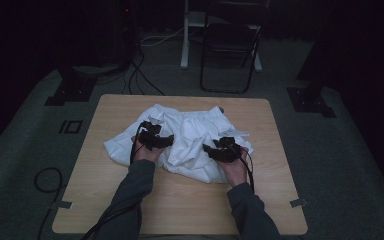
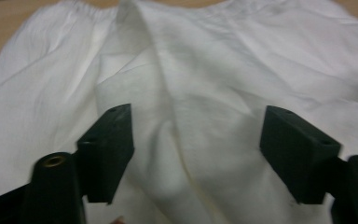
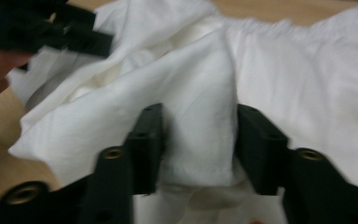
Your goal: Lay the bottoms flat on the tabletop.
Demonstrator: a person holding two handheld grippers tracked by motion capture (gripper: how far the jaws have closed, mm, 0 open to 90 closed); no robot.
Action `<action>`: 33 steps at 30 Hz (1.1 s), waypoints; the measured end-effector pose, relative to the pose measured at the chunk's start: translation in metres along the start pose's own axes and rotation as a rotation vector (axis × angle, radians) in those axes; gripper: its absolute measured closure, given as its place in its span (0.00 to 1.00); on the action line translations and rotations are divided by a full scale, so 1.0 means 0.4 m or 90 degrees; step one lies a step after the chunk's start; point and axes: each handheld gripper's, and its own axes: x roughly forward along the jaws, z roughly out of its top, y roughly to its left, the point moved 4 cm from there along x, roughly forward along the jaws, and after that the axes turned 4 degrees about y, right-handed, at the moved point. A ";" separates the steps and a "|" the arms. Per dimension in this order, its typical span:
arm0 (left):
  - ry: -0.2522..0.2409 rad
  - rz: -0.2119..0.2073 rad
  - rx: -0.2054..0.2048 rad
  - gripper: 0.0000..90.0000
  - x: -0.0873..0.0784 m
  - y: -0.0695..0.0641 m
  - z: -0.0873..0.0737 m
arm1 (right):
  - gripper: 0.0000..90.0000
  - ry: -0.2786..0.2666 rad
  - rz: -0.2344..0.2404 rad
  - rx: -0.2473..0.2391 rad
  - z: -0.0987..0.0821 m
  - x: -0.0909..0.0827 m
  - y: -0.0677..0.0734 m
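A crumpled white garment point(image 1: 190, 135) with a gathered waistband lies on the middle of the wooden table point(image 1: 180, 200). My left gripper point(image 1: 155, 140) hovers over its left part. In the left gripper view the jaws stand wide apart over the cloth point(image 2: 191, 70), and the left gripper point(image 2: 196, 116) holds nothing. My right gripper point(image 1: 225, 149) sits on the garment's right part. Its jaws press on both sides of a raised fold of the cloth point(image 3: 200, 93), so the right gripper point(image 3: 199, 112) is shut on it. The left gripper point(image 3: 51, 28) also appears at the top left of the right gripper view.
A black folding chair point(image 1: 230, 45) and a white stand leg point(image 1: 184, 45) are on the floor beyond the table. Cables point(image 1: 140, 75) run across the carpet at the back left. Bare wood shows along the table's front and sides.
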 end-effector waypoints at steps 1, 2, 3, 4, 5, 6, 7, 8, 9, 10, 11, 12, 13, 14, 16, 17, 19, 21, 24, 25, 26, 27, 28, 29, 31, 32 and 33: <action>0.007 -0.001 -0.006 0.28 0.008 0.002 0.001 | 0.65 0.000 0.000 0.000 0.000 0.000 0.000; 0.014 0.005 -0.006 0.28 0.015 0.004 0.001 | 0.74 0.010 0.007 -0.008 -0.014 0.004 0.008; 0.025 0.015 0.001 0.28 0.028 0.005 -0.003 | 0.76 0.013 0.008 -0.012 -0.021 0.005 0.010; 0.034 0.019 0.004 0.28 0.036 0.005 -0.007 | 0.76 0.015 0.010 -0.014 -0.026 0.004 0.011; 0.045 0.024 0.009 0.28 0.044 0.003 -0.012 | 0.76 0.015 0.013 -0.014 -0.030 0.003 0.012; 0.045 0.024 0.009 0.31 0.044 0.003 -0.012 | 0.76 0.016 0.015 -0.016 -0.033 0.002 0.011; 0.052 0.020 0.007 0.31 0.051 0.001 -0.017 | 0.76 0.016 0.015 -0.016 -0.033 0.002 0.011; 0.056 0.005 0.005 0.46 0.056 -0.005 -0.026 | 0.78 0.014 0.017 -0.017 -0.037 -0.001 0.013; 0.057 0.002 0.010 0.55 0.056 -0.009 -0.029 | 0.80 0.013 0.018 -0.018 -0.039 -0.004 0.014; 0.055 0.003 0.016 0.66 0.054 -0.013 -0.032 | 0.81 0.013 0.020 -0.021 -0.040 -0.007 0.017; 0.051 0.001 0.019 0.75 0.048 -0.015 -0.032 | 0.82 0.014 0.020 -0.024 -0.042 -0.010 0.019; 0.051 0.001 0.019 0.82 0.048 -0.015 -0.032 | 0.84 0.014 0.020 -0.028 -0.043 -0.014 0.021; 0.045 -0.004 0.025 0.88 0.035 -0.014 -0.032 | 0.85 0.012 0.023 -0.032 -0.045 -0.019 0.025; 0.039 -0.006 0.026 0.88 0.026 -0.013 -0.032 | 0.85 0.012 0.023 -0.032 -0.045 -0.019 0.025; 0.024 -0.012 0.035 0.91 -0.001 -0.013 -0.034 | 0.87 0.009 0.026 -0.041 -0.051 -0.033 0.032; 0.017 -0.014 0.036 0.91 -0.016 -0.011 -0.036 | 0.87 0.008 0.027 -0.046 -0.054 -0.038 0.035; 0.002 -0.018 0.037 0.91 -0.046 -0.009 -0.046 | 0.87 0.007 0.027 -0.048 -0.057 -0.042 0.038; -0.011 -0.021 0.040 0.91 -0.077 -0.007 -0.067 | 0.87 0.005 0.028 -0.052 -0.069 -0.053 0.044; -0.016 -0.023 0.046 0.91 -0.098 -0.008 -0.086 | 0.87 0.005 0.030 -0.058 -0.087 -0.065 0.053; -0.018 -0.022 0.047 0.91 -0.108 -0.009 -0.097 | 0.87 0.004 0.033 -0.059 -0.094 -0.070 0.058; -0.018 -0.023 0.052 0.91 -0.118 -0.010 -0.109 | 0.87 0.004 0.033 -0.059 -0.094 -0.070 0.058; -0.018 -0.024 0.055 0.91 -0.127 -0.013 -0.122 | 0.87 0.006 0.035 -0.061 -0.102 -0.074 0.062; -0.016 -0.022 0.062 0.91 -0.137 -0.015 -0.136 | 0.87 0.006 0.040 -0.064 -0.120 -0.082 0.073; -0.019 -0.024 0.064 0.91 -0.155 -0.018 -0.162 | 0.87 0.008 0.043 -0.067 -0.129 -0.086 0.080; -0.019 -0.024 0.065 0.91 -0.162 -0.020 -0.174 | 0.87 0.009 0.044 -0.069 -0.138 -0.090 0.086; -0.016 -0.022 0.070 0.91 -0.170 -0.022 -0.186 | 0.87 0.008 0.050 -0.072 -0.155 -0.097 0.100; -0.017 -0.019 0.072 0.91 -0.178 -0.023 -0.197 | 0.87 0.008 0.050 -0.072 -0.155 -0.097 0.100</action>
